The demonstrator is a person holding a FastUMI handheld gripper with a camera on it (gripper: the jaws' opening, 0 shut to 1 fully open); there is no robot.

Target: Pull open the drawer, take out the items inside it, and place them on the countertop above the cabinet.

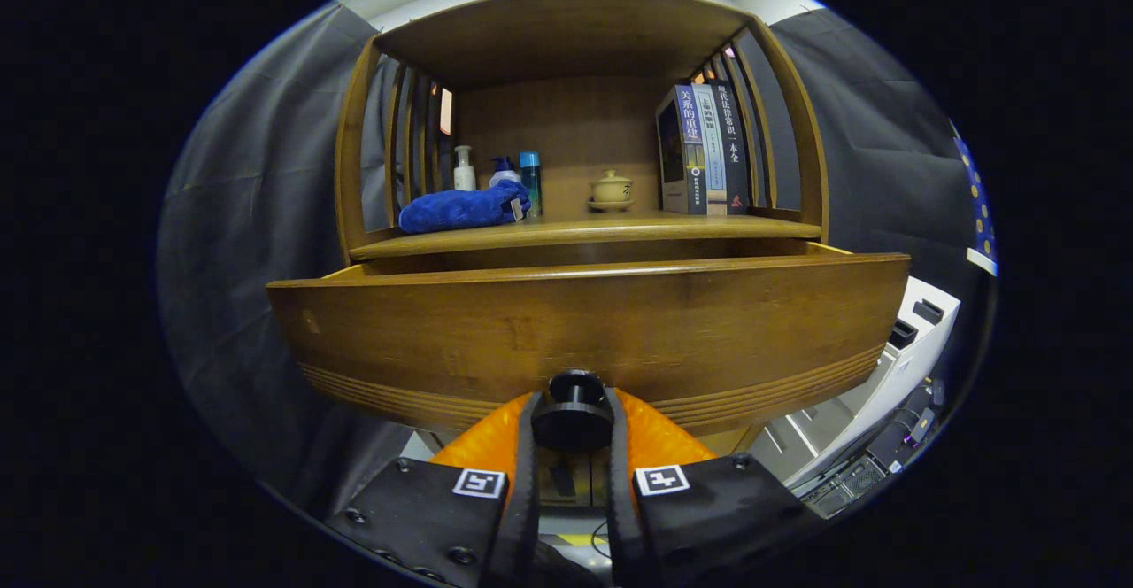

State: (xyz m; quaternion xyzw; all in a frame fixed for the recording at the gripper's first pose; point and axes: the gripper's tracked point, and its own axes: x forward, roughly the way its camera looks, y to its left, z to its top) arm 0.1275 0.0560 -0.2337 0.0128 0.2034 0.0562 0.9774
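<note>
A wooden drawer point(584, 322) stands pulled out from the cabinet, its broad front face close before me. Its round dark knob point(574, 411) sits at the lower middle of that face. My gripper point(572, 420) is shut on the knob, one finger pressing each side. The drawer's inside is hidden behind its front panel. Above it runs the wooden countertop point(620, 232), with a blue cloth point(462, 209) lying at its left.
On the countertop stand a white pump bottle point(464, 169), a blue bottle point(530, 181), a small lidded cup on a saucer point(612, 190) and upright books point(705, 150) at the right. A white unit point(894, 358) stands to the lower right of the cabinet.
</note>
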